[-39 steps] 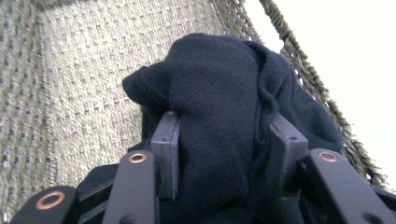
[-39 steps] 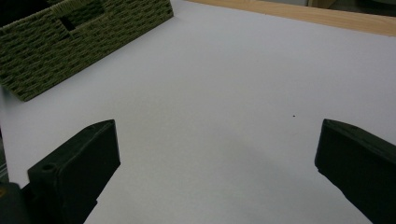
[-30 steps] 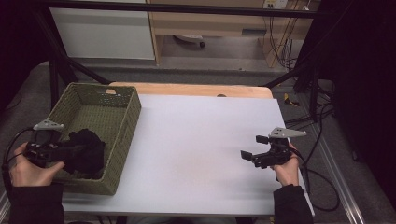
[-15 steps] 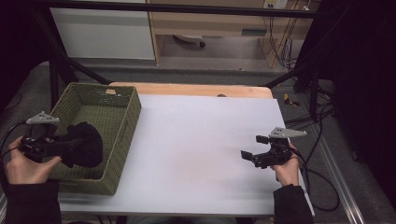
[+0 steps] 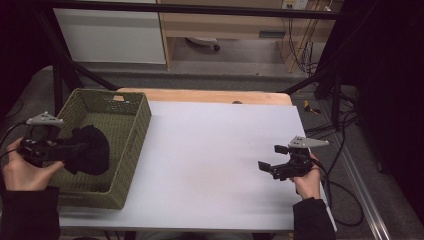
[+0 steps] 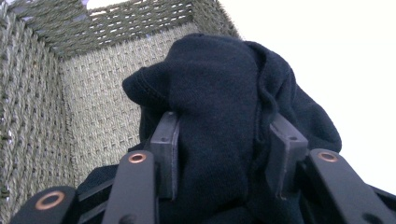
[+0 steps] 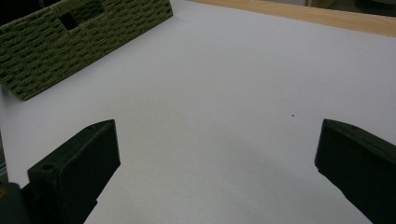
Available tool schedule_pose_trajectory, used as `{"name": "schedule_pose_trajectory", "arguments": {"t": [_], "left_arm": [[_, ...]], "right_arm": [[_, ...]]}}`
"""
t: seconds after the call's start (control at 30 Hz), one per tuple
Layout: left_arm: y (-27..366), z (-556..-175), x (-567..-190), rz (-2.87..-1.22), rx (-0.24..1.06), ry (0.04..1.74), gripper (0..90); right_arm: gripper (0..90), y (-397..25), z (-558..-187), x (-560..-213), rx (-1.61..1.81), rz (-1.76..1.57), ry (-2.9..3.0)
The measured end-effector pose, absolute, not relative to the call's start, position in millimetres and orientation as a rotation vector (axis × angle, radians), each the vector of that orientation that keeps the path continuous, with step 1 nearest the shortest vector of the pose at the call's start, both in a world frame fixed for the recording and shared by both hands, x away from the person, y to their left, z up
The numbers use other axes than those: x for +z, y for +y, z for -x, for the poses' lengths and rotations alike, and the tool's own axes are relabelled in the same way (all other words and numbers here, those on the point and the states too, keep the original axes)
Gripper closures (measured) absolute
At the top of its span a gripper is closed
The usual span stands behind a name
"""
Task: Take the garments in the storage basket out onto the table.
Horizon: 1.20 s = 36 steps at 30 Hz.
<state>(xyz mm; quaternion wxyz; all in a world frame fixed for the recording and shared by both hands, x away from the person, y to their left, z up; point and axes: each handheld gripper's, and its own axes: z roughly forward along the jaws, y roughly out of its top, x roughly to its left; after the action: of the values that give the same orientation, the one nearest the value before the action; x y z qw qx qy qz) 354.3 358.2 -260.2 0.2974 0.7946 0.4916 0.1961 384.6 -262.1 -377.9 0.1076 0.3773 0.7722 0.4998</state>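
Observation:
A bunched black cloth (image 5: 90,148) hangs over the woven green basket (image 5: 131,145) at the table's left. My left gripper (image 5: 75,150) is shut on the black cloth, and in the left gripper view the cloth (image 6: 224,116) bulges between both jaws, with the basket's inner wall (image 6: 93,112) behind it. At the table's right, my right gripper (image 5: 271,159) is held just above the white tabletop, open, with nothing between its jaws. The right gripper view looks across the bare white table toward the basket (image 7: 79,37) at far left.
The white table surface (image 5: 210,150) stretches between basket and right gripper, with a wooden strip (image 5: 210,96) along its far edge. Cables (image 5: 345,195) trail off the right side. Dark frame legs and a cabinet stand beyond the table.
My left gripper has lifted the black cloth a little and drawn it toward the basket's left side. The right gripper has stayed still.

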Motion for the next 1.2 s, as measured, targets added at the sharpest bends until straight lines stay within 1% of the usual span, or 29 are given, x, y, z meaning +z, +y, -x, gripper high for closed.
{"name": "schedule_pose_trajectory", "arguments": {"t": [0.67, 1.2], "left_arm": [[349.7, -357.2, -237.5, -2.142, 0.537, 1.258, 54.0], [341.6, -360.8, -224.4, -2.158, 0.511, 1.202, 54.0]], "right_arm": [[0.7, -260.9, -384.9, -379.0, 1.46, -1.11, 2.283], [0.7, -261.7, -384.5, -378.1, 1.467, -1.112, 2.278]]}}
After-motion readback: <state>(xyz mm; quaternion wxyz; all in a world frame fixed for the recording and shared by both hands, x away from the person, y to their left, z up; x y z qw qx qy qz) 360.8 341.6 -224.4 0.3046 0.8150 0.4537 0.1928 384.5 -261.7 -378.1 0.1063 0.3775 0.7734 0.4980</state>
